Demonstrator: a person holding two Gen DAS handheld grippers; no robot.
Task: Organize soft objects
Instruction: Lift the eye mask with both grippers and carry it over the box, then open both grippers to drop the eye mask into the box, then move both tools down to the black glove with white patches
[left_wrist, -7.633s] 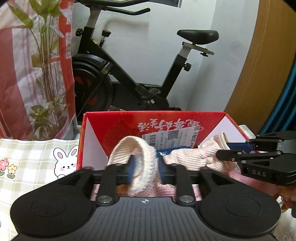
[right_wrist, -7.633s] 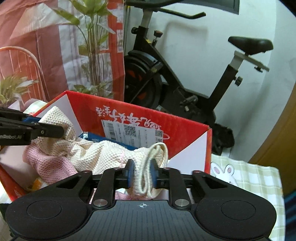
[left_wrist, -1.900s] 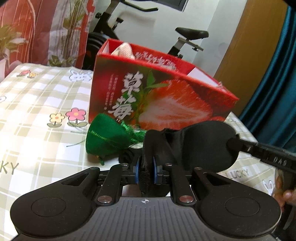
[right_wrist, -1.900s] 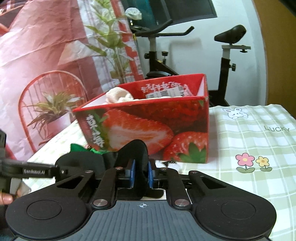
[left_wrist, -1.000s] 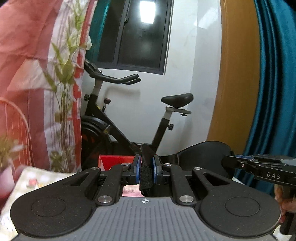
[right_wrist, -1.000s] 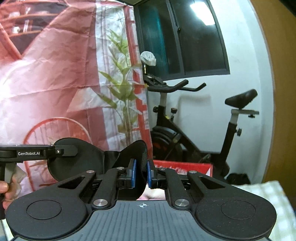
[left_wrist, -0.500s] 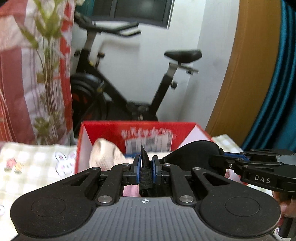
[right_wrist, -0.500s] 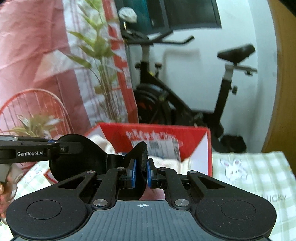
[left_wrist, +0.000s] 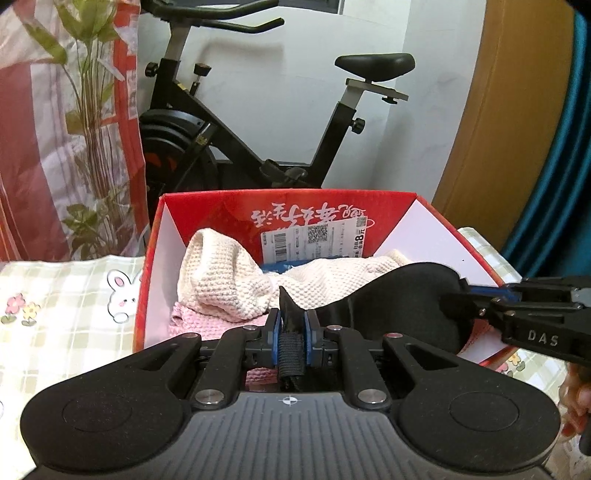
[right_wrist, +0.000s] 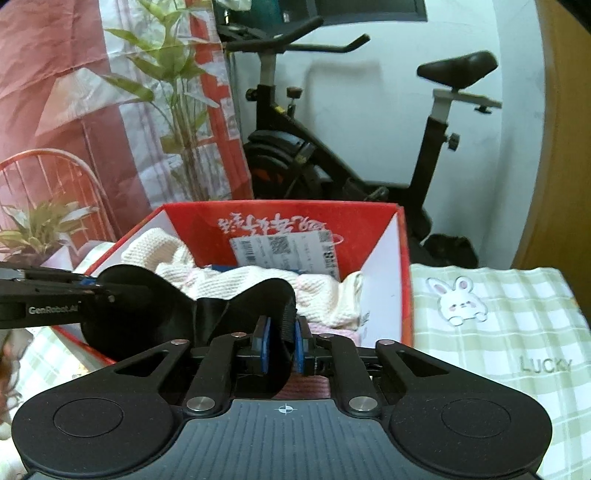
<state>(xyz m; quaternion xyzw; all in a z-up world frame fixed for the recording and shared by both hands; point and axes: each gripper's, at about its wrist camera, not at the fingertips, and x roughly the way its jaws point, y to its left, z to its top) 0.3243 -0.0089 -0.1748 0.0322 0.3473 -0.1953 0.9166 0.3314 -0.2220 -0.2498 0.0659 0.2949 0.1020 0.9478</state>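
Black eye mask held over the red box by both tongs

Black eye mask (left_wrist: 402, 295) hangs stretched between the two tongs, just above the near half of the open red box (left_wrist: 236, 206). The left tongs (left_wrist: 291, 334) pinch one end of it, a folded edge with a strap bunched between the blue pads; their jaws have just eased apart a little, yet the fabric still sits gripped between them. The right tongs (right_wrist: 282, 341) clamp the other end in the same narrow way, likewise loosened slightly with the mask still between the pads.

Much of the mask is hard to read: it is plain black, its middle folds in on itself, and each tool body covers the part nearest its camera. In the left wrist view the right tongs enter from the right edge, cut off by the frame, with a few fingertips of the right hand (left_wrist: 576, 402) showing below them. In the right wrist view the left tool comes in from the left edge, its far end cropped.

Inside the box a cream knitted cloth (left_wrist: 221, 280) lies over a pink cloth (left_wrist: 184, 317), whose extent is hidden beneath it. A printed label (left_wrist: 314, 240) sticks to the far inner wall. The box stands on a surface (right_wrist: 509, 332) covered in a checked cloth with rabbit prints. Both tools tilt downward toward the box. An exercise bike (left_wrist: 258, 147) stands beyond.
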